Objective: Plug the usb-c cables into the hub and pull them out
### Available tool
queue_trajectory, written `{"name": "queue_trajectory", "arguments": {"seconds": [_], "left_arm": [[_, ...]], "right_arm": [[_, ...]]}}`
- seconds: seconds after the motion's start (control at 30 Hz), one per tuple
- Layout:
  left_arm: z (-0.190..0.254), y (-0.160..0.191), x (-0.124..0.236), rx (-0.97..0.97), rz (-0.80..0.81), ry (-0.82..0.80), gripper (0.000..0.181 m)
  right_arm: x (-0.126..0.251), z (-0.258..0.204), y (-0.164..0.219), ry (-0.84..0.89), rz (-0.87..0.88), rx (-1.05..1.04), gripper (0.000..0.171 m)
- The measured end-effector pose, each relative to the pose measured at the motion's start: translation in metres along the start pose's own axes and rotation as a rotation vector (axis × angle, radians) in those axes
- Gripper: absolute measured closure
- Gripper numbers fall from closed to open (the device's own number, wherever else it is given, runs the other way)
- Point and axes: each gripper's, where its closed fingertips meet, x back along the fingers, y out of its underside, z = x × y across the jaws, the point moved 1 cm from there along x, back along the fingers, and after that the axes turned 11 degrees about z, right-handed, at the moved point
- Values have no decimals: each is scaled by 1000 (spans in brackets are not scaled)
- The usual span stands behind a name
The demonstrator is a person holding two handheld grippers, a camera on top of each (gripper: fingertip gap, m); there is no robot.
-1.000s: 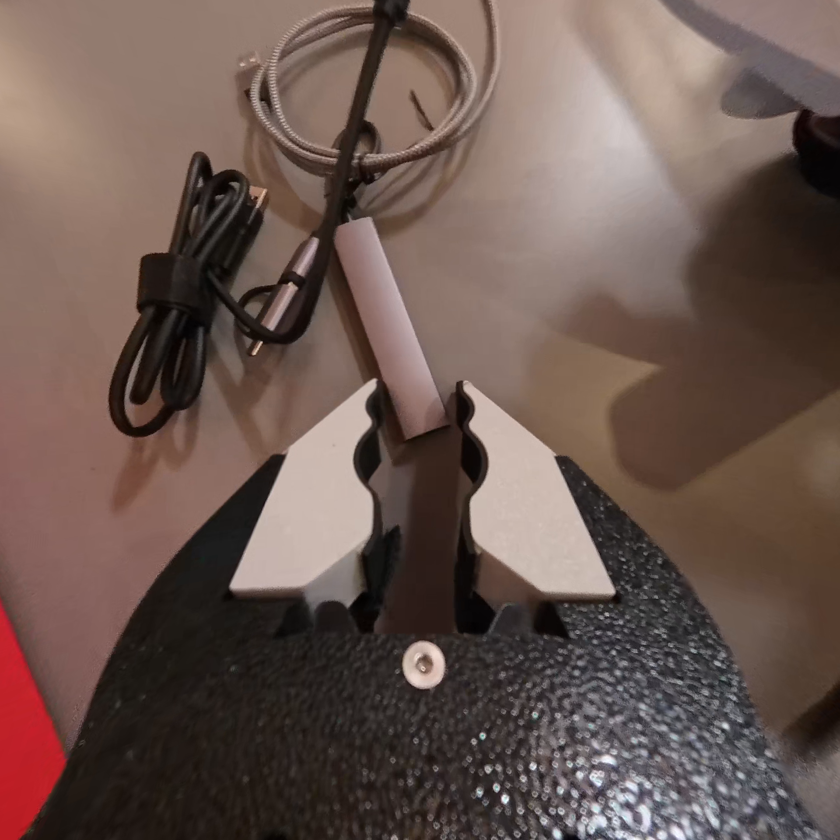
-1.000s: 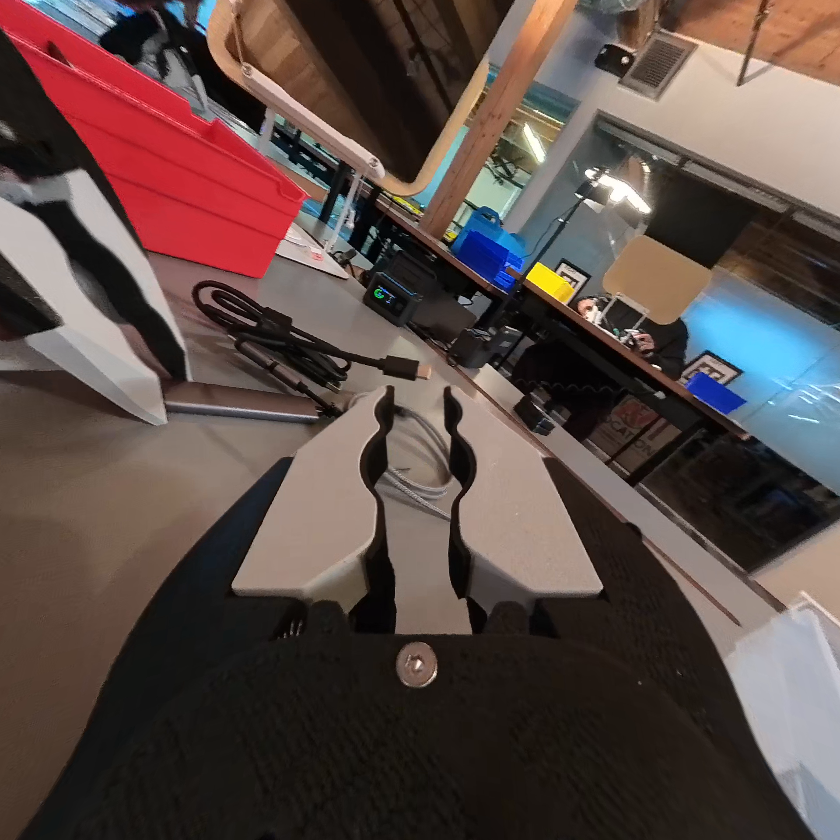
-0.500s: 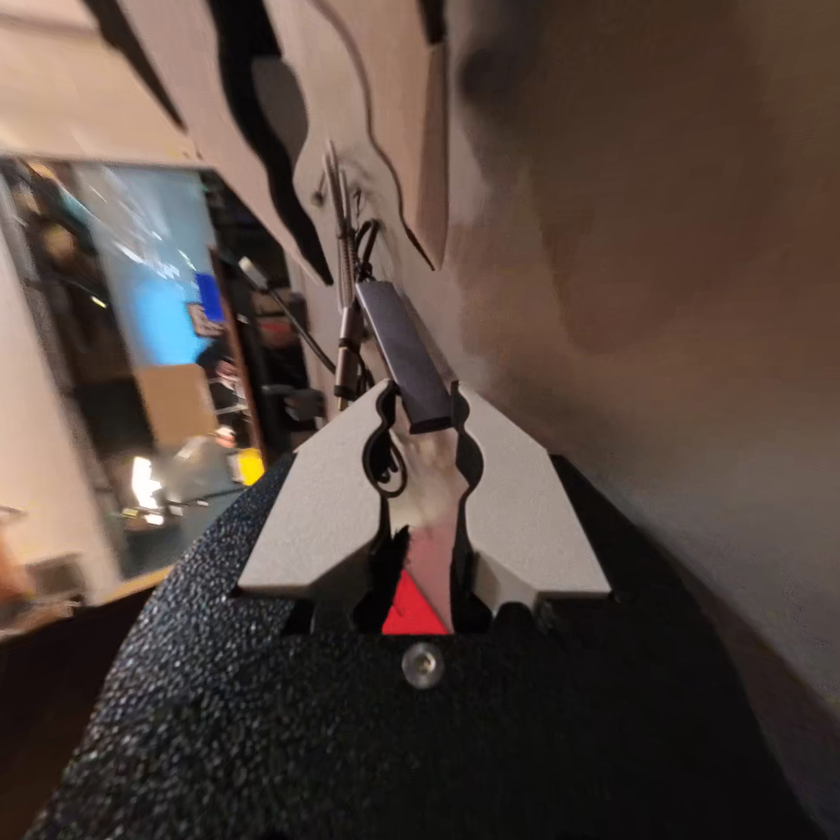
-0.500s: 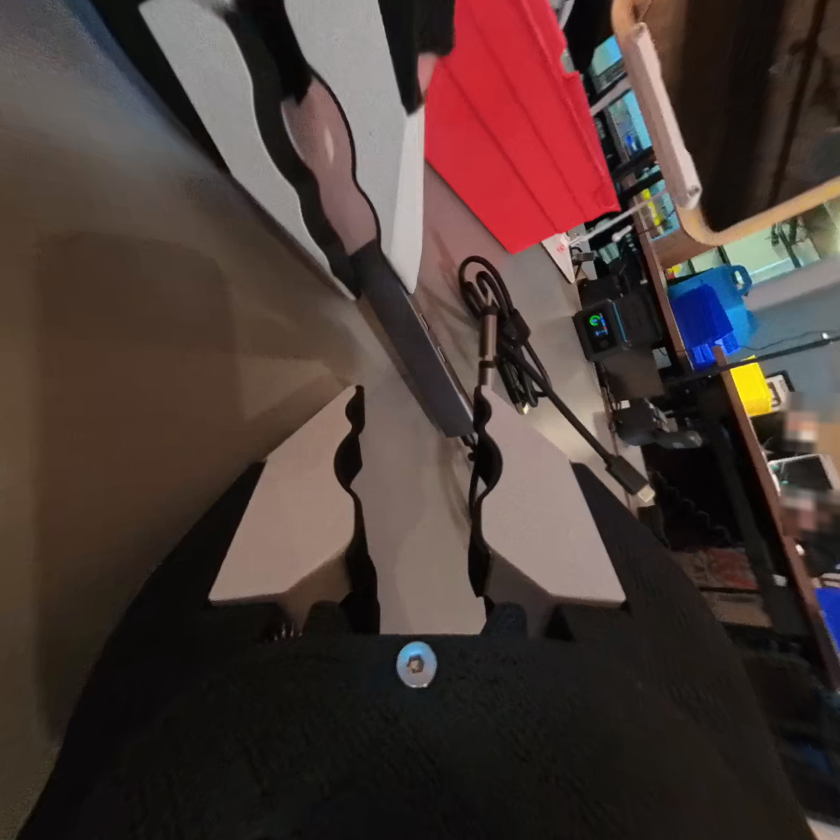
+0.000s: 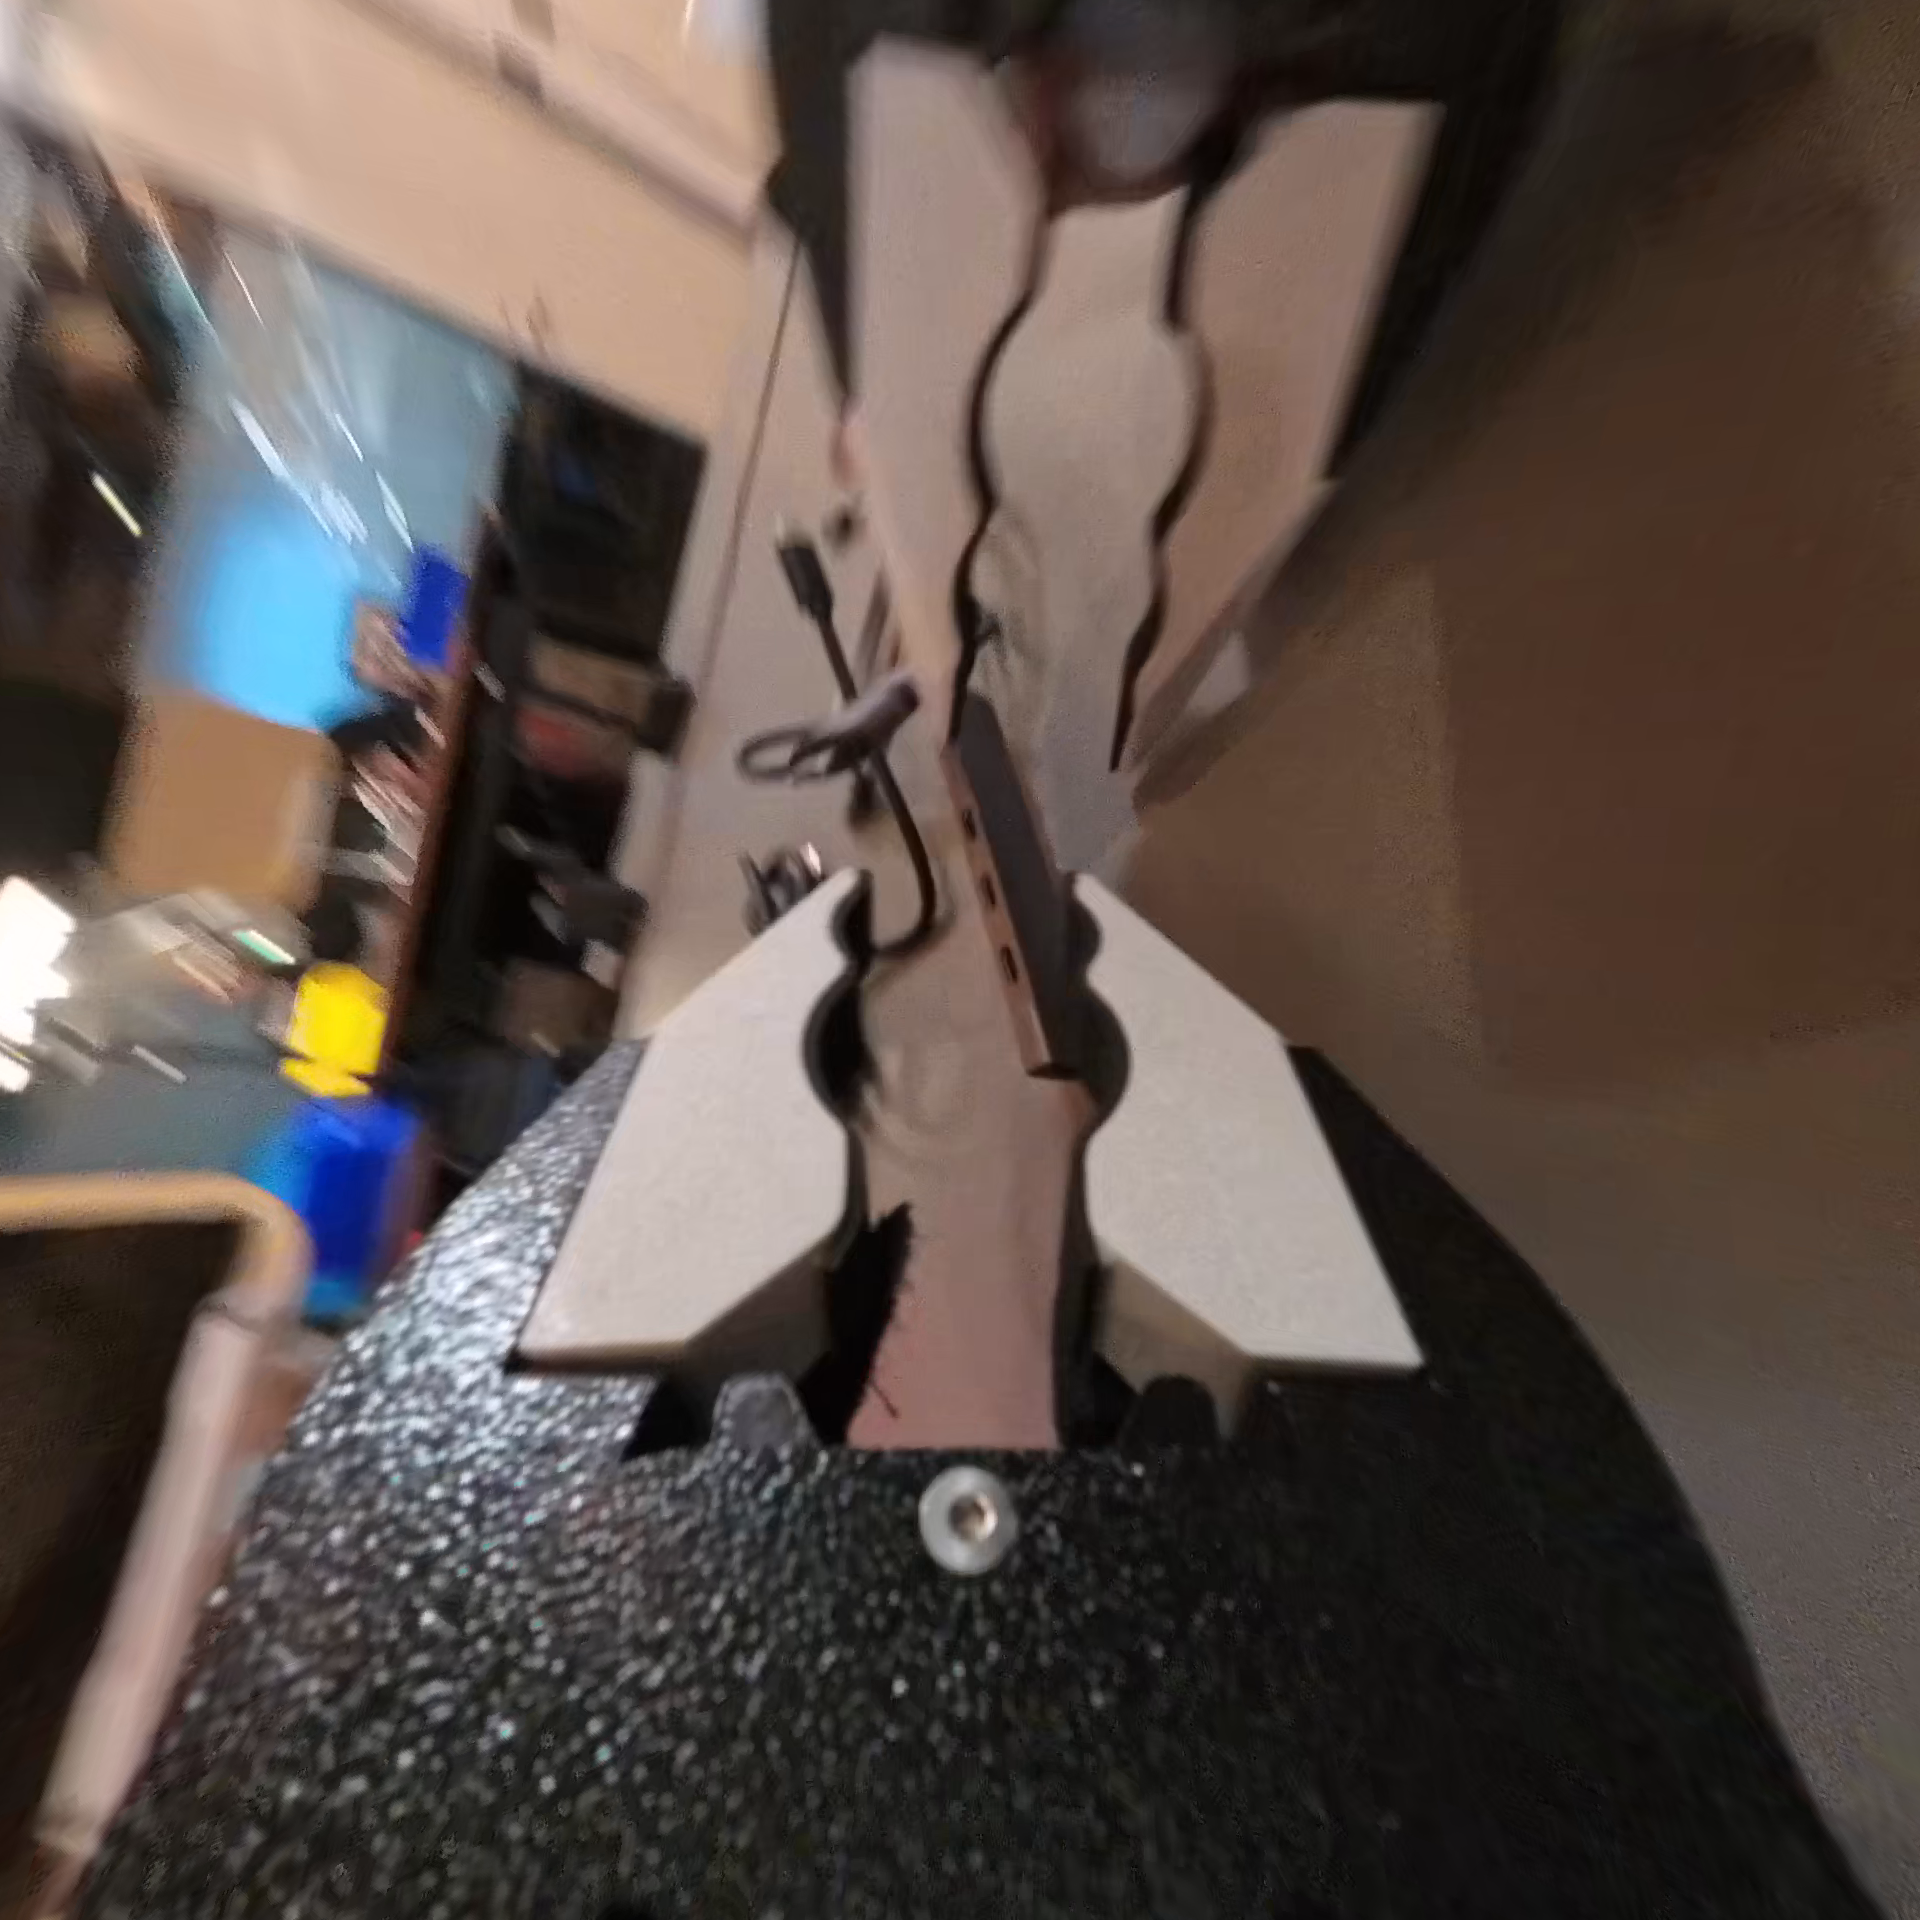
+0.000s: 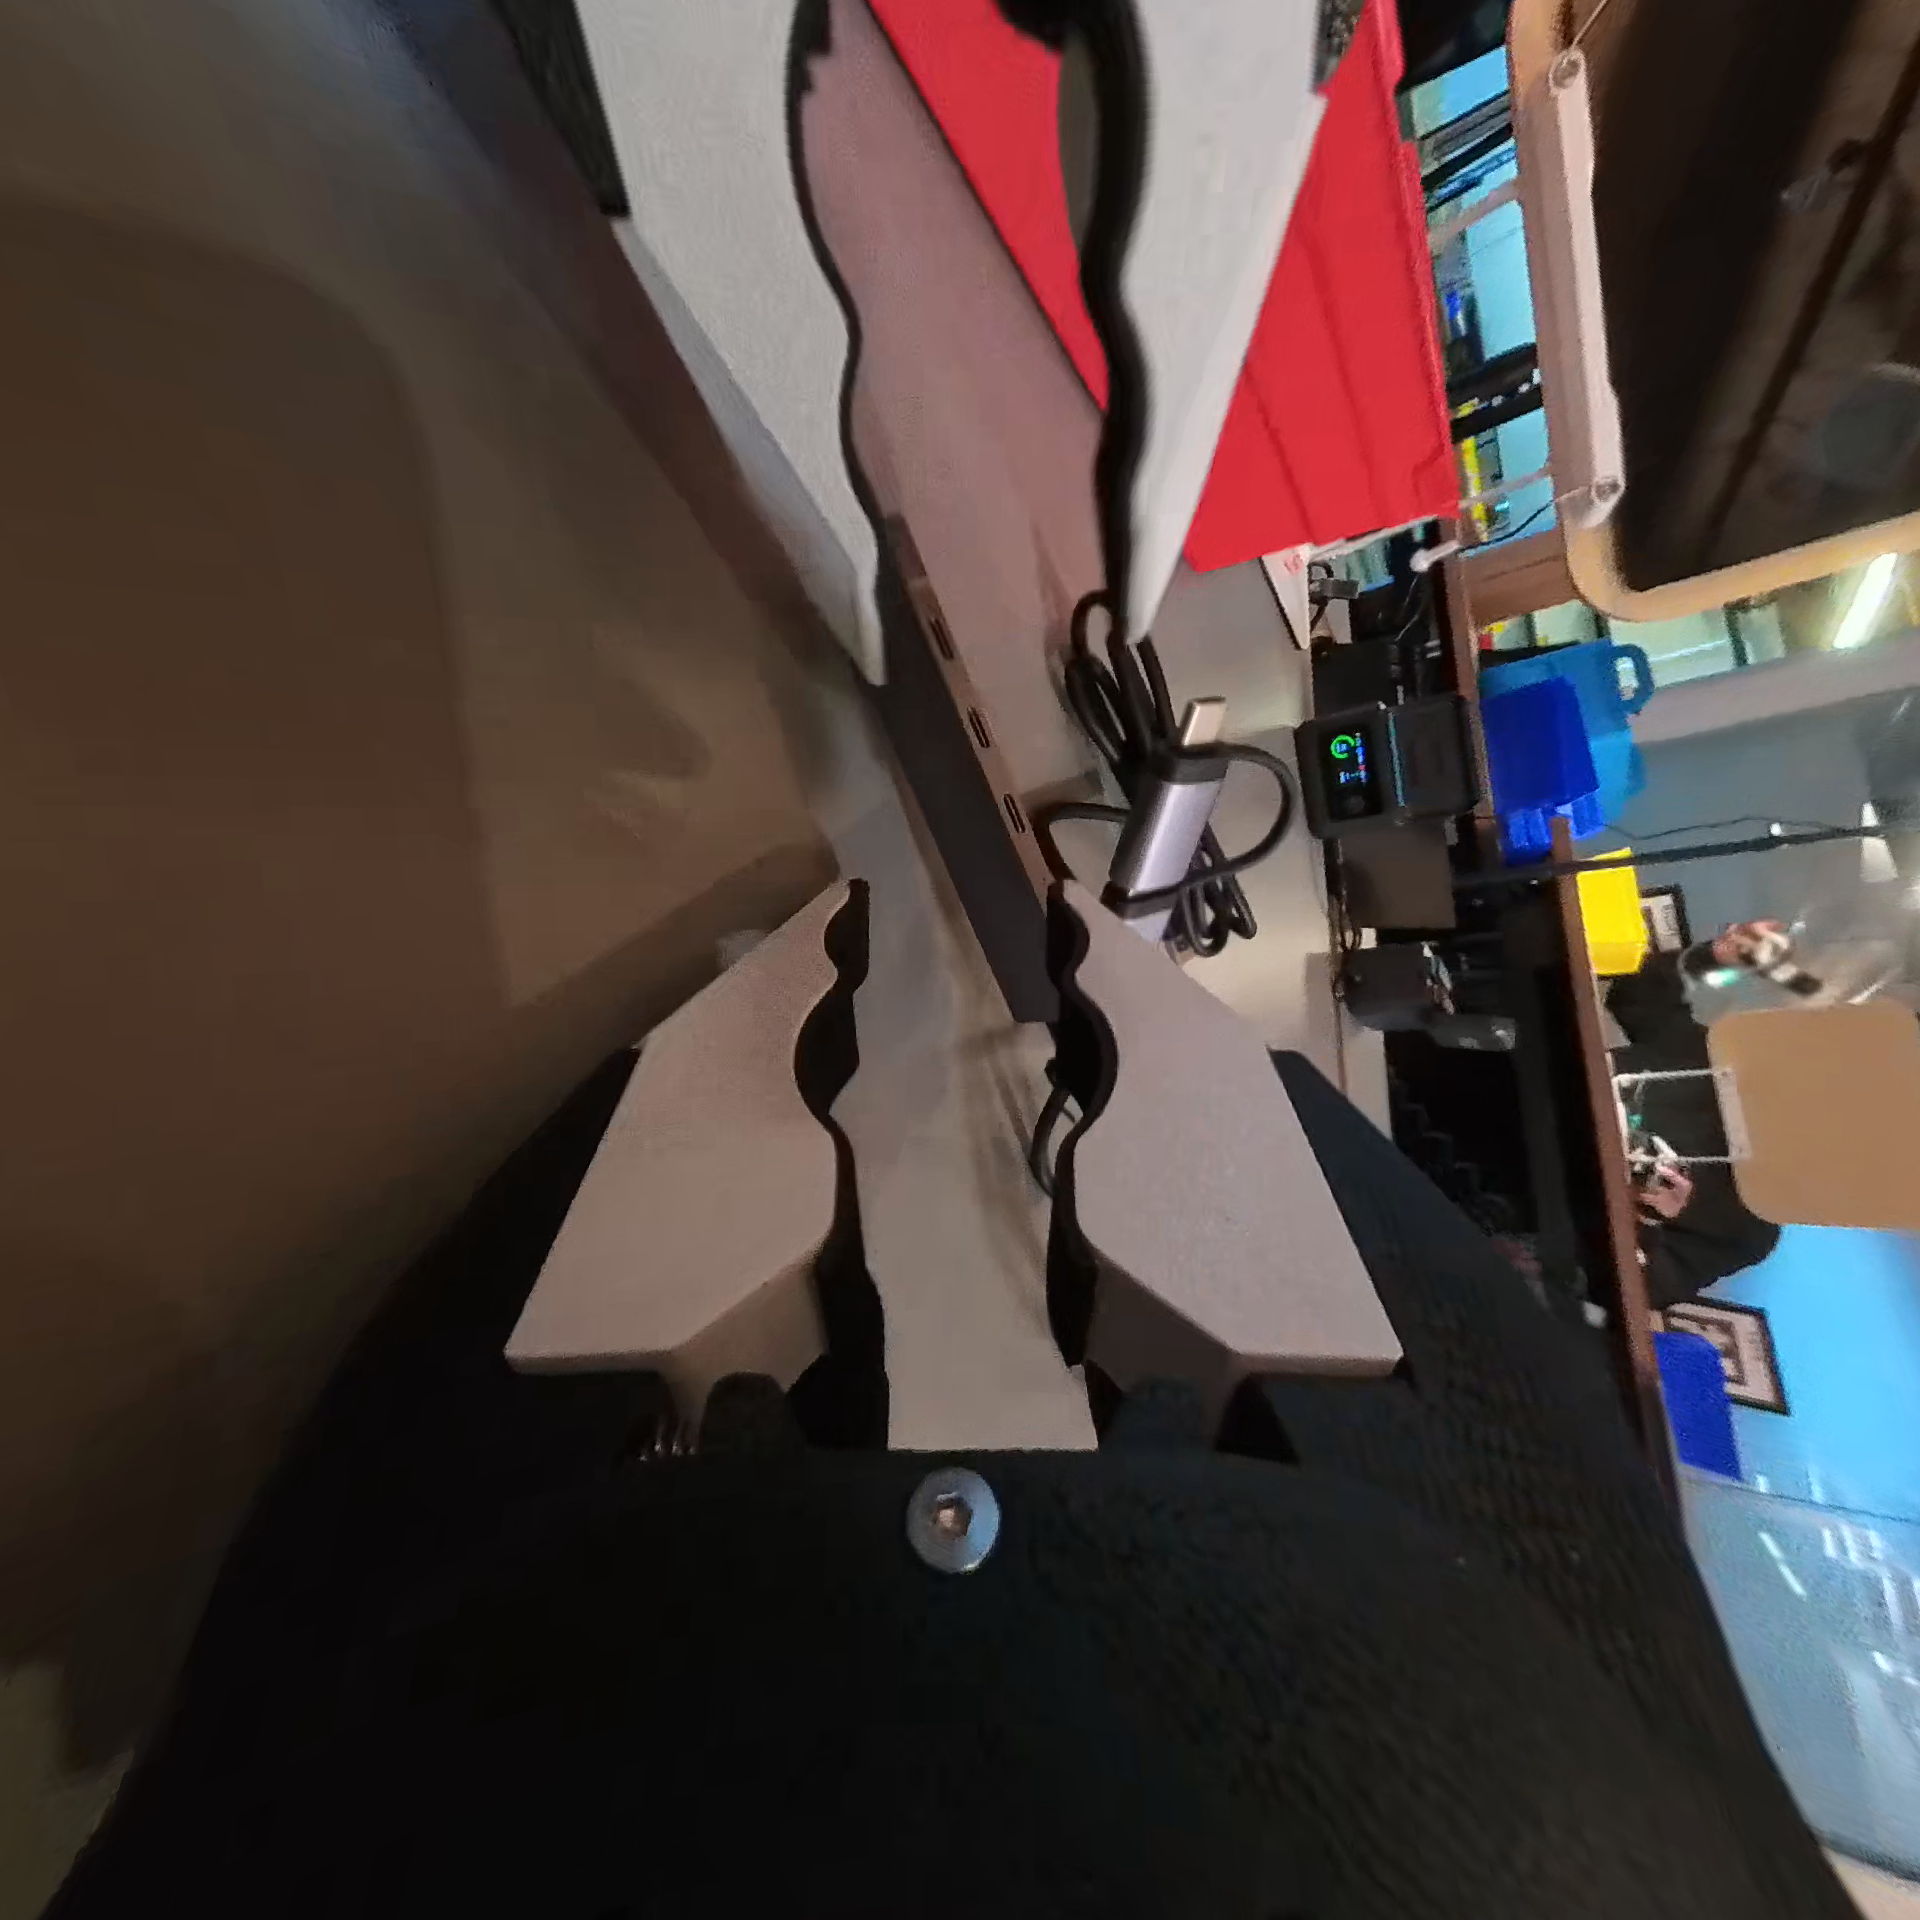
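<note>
The hub (image 5: 1003, 883) is a slim dark bar lying on the grey table, with its row of ports facing the cables. My left gripper (image 5: 966, 894) is open around one end of it, and the hub lies against the right finger. My right gripper (image 6: 956, 899) is open around the other end of the hub (image 6: 966, 810), where the hub's own cable (image 6: 1049, 1132) comes out. Each gripper shows at the top of the other's view. A silver-grey connector (image 6: 1164, 821) and a bundled black cable (image 6: 1122, 686) lie loose beside the ports. Nothing is plugged into the ports I can see.
Both views are rolled on their side, so the table (image 6: 416, 727) reads as a wall. A red bin (image 6: 1299, 312) stands behind the cables. A small black device with a lit screen (image 6: 1361, 764) and blue bins (image 6: 1548, 748) sit farther back. A person (image 6: 1683, 1216) sits at a far desk.
Both grippers have rolled about a quarter turn. The right gripper has moved in over the hub's cable end, facing the left one. The left jaws stand a little wider around the hub.
</note>
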Motion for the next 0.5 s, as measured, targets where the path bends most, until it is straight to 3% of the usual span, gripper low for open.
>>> {"name": "queue_trajectory", "arguments": {"seconds": [0.07,0.1,0.13,0.23,0.27,0.5], "left_arm": [[-2,21,-3,250,-113,10,121],[1,28,-5,334,-150,33,120],[3,32,-6,399,-166,48,124],[13,37,-8,458,-200,115,164],[14,38,-8,439,-214,121,173],[-15,21,8,-81,-278,46,173]], "right_arm": [[1,0,3,-4,-5,-24,138],[1,0,4,-7,-3,-35,138],[1,-1,5,-8,2,-46,138],[2,-1,3,-11,22,-80,139],[2,-1,3,-10,26,-85,139],[7,14,-13,88,92,-20,138]]}}
